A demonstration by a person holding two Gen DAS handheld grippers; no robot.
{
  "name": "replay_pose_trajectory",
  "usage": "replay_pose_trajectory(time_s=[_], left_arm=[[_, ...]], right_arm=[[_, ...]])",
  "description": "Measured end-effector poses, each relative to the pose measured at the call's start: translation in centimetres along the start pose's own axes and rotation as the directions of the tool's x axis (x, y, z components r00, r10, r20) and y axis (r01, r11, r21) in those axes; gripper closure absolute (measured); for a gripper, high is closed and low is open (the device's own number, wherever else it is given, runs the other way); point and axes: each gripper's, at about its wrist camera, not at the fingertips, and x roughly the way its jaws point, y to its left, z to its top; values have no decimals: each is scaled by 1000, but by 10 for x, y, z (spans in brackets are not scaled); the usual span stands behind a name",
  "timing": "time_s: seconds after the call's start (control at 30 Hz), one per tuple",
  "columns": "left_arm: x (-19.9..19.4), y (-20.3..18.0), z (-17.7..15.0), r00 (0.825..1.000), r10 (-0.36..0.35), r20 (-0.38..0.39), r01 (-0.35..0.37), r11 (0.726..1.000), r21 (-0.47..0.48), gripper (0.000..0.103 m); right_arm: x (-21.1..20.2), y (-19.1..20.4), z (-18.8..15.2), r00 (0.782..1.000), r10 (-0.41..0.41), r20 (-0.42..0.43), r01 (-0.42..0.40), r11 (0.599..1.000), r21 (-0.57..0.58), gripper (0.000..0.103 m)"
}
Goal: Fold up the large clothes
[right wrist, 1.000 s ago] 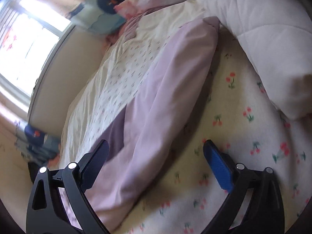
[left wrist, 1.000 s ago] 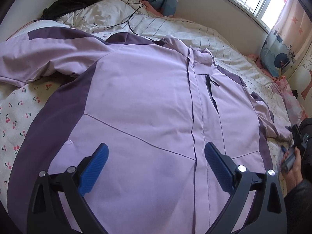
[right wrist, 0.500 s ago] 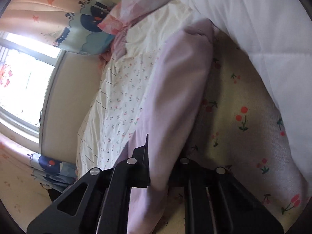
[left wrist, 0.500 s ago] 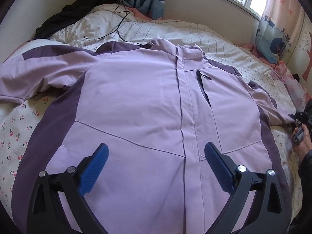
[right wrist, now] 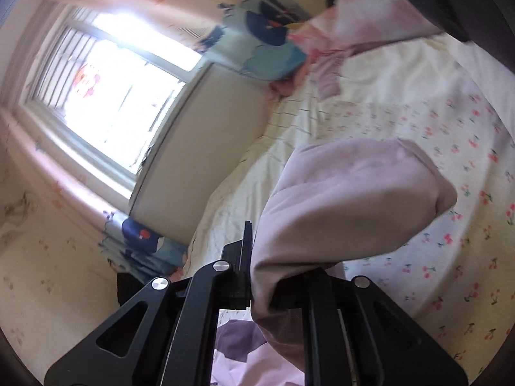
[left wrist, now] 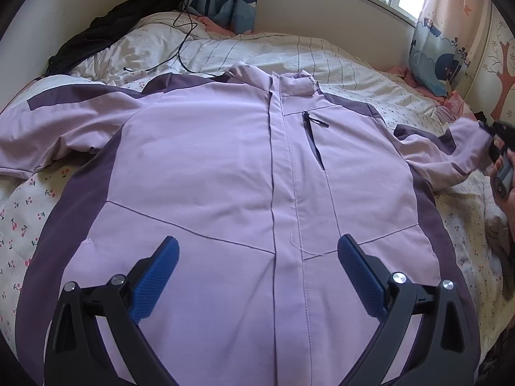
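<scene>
A lilac jacket with dark purple side panels lies front-up and spread flat on the bed, zip closed, collar toward the window. My left gripper hovers open over its lower front, nothing between the blue pads. At the far right of the left wrist view the jacket's sleeve is lifted off the bed by my right gripper, held in a person's hand. In the right wrist view my right gripper is shut on that lilac sleeve, whose cuff end bulges up beyond the fingers.
The bed has a cherry-print sheet and a striped quilt. A black garment and a black cable lie at the far left corner. A blue cartoon pillow leans by the window; wall and curtain bound the far side.
My right gripper closed on the jacket's sleeve and lifted it off the bed. The left gripper shifted a little over the jacket front and stays open.
</scene>
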Motion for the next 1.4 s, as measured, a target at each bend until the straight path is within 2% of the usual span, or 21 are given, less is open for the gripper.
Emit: replay_pose_trajectory(time_s=[0.27,0.57,0.97,1.4], left_arm=[[-2,-7,1,1000,-7,3,7,1000,-3,8],[-12,-23,1,999,-52,12,52,998,27,8],[-25,5,5,997,-72,24,73,996,-50,8],[-32,17,8,997,-74,36,76,995,-69,8]], right_arm=[[5,75,-15,997,70,-44,-76,987,-142,94],[12,151,-48,991,97,-88,-118,952,-282,94],[20,218,-94,976,159,-152,-202,918,-340,94],[40,271,-161,946,199,-258,-290,875,-388,94]])
